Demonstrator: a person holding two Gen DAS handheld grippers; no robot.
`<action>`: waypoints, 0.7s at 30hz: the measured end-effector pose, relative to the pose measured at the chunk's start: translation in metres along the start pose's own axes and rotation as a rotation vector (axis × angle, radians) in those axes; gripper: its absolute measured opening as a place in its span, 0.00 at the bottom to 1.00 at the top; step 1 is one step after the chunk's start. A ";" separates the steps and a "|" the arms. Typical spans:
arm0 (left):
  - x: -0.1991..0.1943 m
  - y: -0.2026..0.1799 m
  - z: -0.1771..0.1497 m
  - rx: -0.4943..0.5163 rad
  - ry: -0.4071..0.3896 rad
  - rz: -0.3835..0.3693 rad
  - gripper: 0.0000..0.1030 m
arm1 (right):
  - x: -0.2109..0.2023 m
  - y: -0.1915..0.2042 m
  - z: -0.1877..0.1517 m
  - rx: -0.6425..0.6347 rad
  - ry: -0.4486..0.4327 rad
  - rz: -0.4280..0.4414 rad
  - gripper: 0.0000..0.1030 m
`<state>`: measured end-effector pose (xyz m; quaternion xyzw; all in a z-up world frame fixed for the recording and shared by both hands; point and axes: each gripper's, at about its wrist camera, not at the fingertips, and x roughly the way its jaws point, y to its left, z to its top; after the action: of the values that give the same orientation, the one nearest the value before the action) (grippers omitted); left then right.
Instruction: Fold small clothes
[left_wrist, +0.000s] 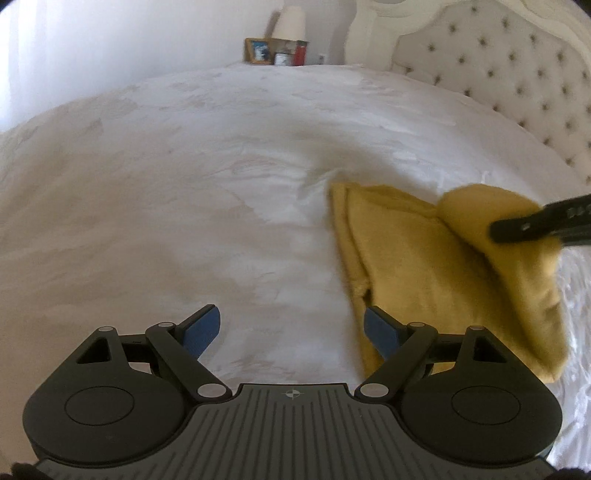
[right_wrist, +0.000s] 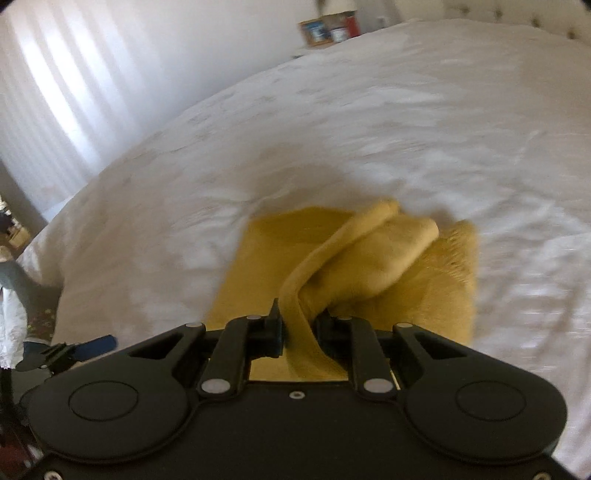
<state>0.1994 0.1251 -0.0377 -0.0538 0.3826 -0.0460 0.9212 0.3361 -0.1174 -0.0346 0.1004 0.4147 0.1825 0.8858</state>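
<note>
Nearest: right gripper (right_wrist: 298, 328), black two-finger tool, clamped on a raised fold of the mustard-yellow fleecy small garment (right_wrist: 369, 266), lifting that edge over the rest. Left gripper (left_wrist: 291, 332), blue-padded, jaws wide apart and empty, hovered just beside the garment's near edge. Garment lay partly folded on the white textured bed cover (left_wrist: 184, 203). Judged light, soft, limp, slightly grippy; best pinched at a hem or corner through all layers, as the middle would sag. Farthest: beige tufted headboard (left_wrist: 517, 74) and cluttered bedside stand (left_wrist: 277, 51).
</note>
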 end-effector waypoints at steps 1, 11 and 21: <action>0.001 0.003 0.001 -0.011 0.001 0.004 0.83 | 0.007 0.008 -0.001 -0.008 0.003 0.000 0.23; -0.002 0.016 0.001 -0.054 0.005 0.018 0.83 | 0.048 0.046 -0.015 -0.094 0.049 -0.057 0.27; 0.001 0.021 -0.001 -0.068 0.020 0.010 0.83 | -0.009 0.042 -0.008 -0.048 -0.066 0.175 0.37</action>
<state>0.2000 0.1453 -0.0416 -0.0829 0.3933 -0.0287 0.9152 0.3143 -0.0830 -0.0197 0.1208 0.3702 0.2655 0.8819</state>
